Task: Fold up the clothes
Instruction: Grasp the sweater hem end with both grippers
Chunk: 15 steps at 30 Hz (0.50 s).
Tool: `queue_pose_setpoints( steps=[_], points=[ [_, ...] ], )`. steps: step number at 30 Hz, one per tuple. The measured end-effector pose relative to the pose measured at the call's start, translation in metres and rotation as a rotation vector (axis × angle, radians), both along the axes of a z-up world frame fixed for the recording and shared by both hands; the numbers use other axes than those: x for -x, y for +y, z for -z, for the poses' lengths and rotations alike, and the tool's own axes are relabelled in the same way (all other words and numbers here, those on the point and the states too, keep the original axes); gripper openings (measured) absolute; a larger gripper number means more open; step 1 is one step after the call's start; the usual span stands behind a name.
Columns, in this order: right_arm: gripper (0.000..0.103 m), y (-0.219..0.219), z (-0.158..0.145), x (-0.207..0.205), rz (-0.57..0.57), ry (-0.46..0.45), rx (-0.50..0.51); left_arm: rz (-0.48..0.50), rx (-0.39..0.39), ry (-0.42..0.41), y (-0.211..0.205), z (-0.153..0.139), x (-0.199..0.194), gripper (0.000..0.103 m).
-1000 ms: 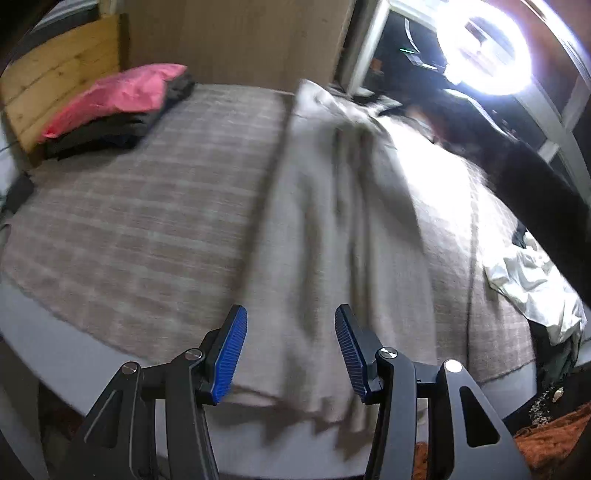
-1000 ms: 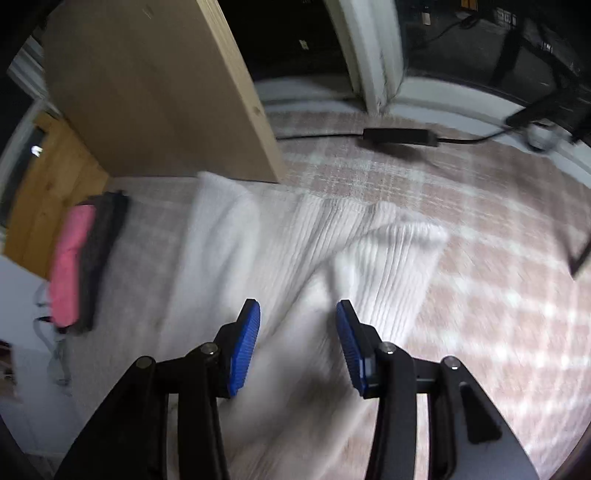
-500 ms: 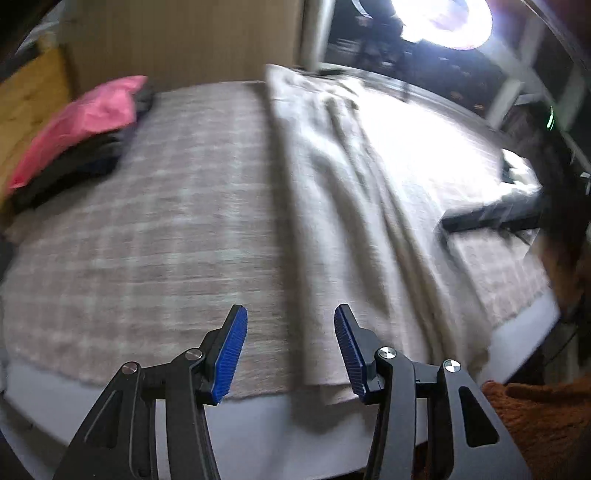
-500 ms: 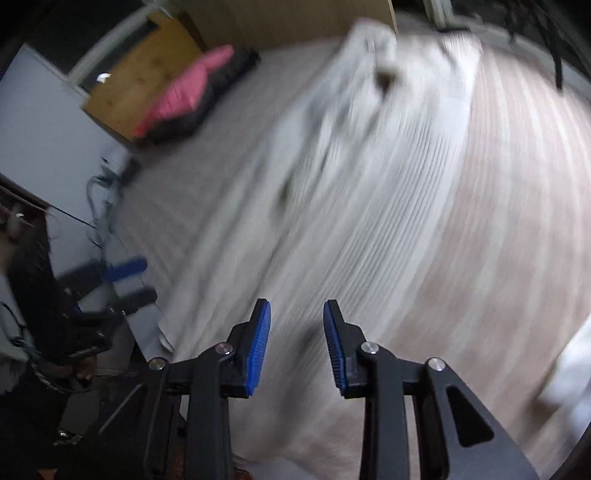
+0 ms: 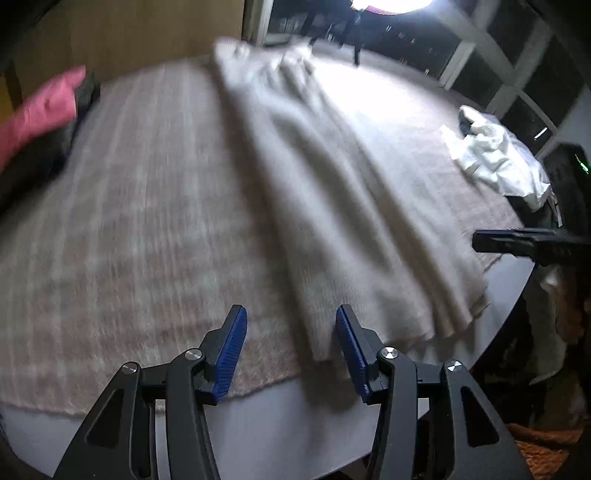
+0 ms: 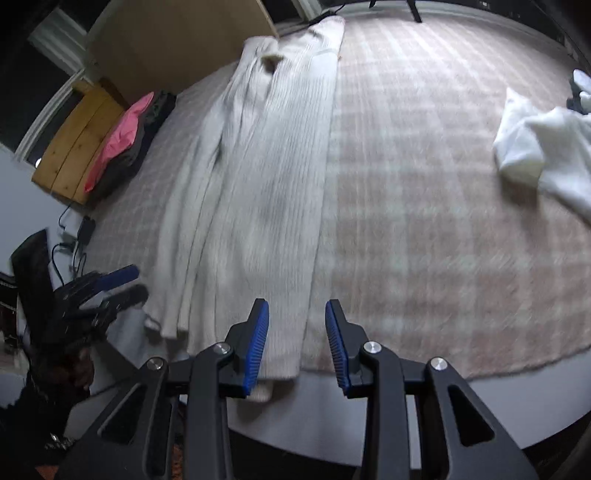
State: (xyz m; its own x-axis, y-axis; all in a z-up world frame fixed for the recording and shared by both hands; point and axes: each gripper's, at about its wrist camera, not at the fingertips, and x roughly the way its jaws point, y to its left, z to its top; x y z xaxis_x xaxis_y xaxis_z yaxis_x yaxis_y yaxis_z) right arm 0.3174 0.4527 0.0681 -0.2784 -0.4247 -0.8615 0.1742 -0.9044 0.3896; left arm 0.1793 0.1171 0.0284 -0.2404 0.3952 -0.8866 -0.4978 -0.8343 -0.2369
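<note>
White garment [image 6: 543,147] right of knit sweater [image 6: 258,177]; pink stack [image 6: 122,140] left.

Dim, motion-blurred fisheye views; glaring lamp [image 5: 388,3] overhead, far side.

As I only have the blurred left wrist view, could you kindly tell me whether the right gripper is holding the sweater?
Observer: No. The right gripper is open and empty, over the near hem of the cream sweater.
Operator: Thank you. How does the sweater lie?
Observer: As a long ribbed strip with a straight right edge.
Operator: And the pink garment?
Observer: The pink garment rests on dark clothes beside a wooden board.
</note>
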Motion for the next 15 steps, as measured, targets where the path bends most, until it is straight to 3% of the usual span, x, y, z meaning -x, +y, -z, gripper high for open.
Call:
queue_pose_setpoints(
  steps=[3, 7, 10, 11, 12, 15],
  points=[
    [0.032, -0.015, 0.011, -0.002, -0.027, 0.004, 0.022, 0.035, -0.062, -0.034, 0.006, 0.000, 0.001, 0.047],
    [0.035, -0.022, 0.009, -0.004, -0.058, 0.001, 0.036, 0.082, -0.067, -0.021, 0.021, -0.002, -0.001, 0.045],
    [0.035, -0.025, 0.006, -0.003, -0.086, 0.002, 0.009, 0.086, -0.067, -0.018, 0.025, 0.001, -0.001, 0.026],
    [0.031, -0.025, 0.007, -0.002, -0.091, -0.003, 0.007, 0.082, -0.083, -0.030, 0.023, 0.001, 0.001, 0.017],
    [0.019, -0.023, 0.007, -0.001, -0.091, -0.016, 0.015, 0.068, -0.110, -0.049, 0.021, 0.001, 0.003, 0.015],
    [0.013, -0.011, 0.003, 0.007, -0.051, -0.067, 0.136, 0.033, -0.217, -0.112, 0.015, -0.006, 0.014, 0.011]
  ],
)
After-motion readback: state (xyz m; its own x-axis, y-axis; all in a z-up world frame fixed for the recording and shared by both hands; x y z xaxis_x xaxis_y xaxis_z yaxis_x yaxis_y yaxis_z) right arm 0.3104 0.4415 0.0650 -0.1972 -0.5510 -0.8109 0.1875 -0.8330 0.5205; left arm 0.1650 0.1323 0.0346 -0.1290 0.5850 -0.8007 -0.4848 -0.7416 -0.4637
